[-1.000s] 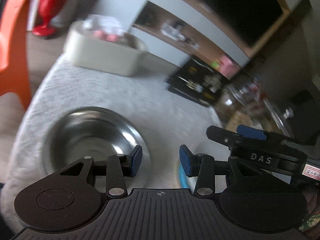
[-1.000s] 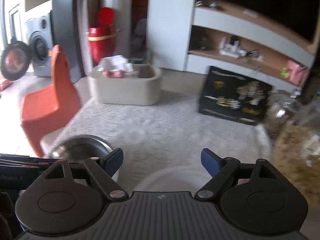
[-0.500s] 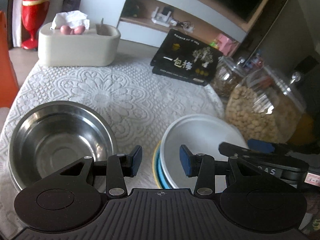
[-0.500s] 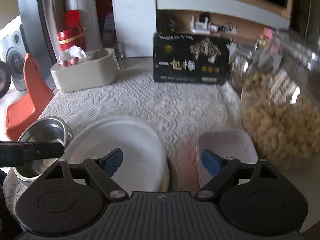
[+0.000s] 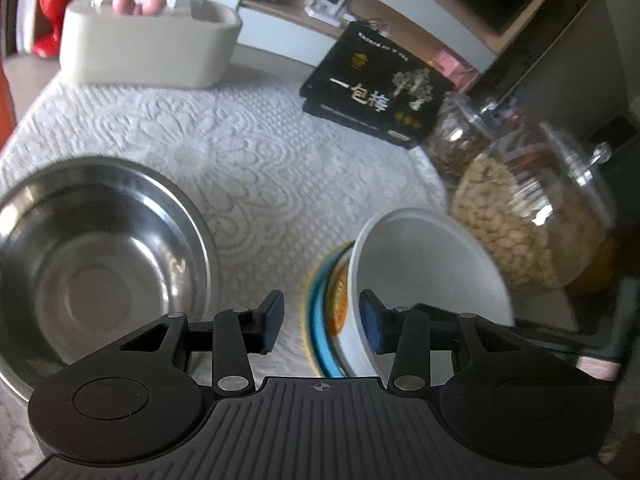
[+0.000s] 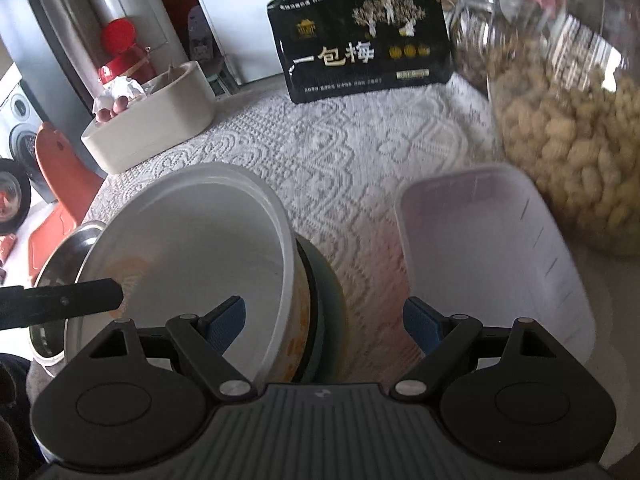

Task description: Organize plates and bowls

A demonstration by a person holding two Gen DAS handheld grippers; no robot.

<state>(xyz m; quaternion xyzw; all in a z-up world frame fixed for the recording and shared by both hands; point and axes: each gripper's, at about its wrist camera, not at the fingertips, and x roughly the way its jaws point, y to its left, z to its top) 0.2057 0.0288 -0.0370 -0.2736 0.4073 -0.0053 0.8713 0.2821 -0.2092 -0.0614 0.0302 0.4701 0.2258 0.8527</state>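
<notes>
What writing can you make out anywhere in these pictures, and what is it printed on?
"一包梅": large pale characters on the black package standing at the far side of the table, also readable in the left view.
Small print along the package's top and bottom edges: too small and blurred to read.
Nothing else readable.

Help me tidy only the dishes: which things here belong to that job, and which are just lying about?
Job: steel bowl; white bowl; blue plate under it.

Lying about: peanut jar; black packet; tissue box; clear plastic tub.
</notes>
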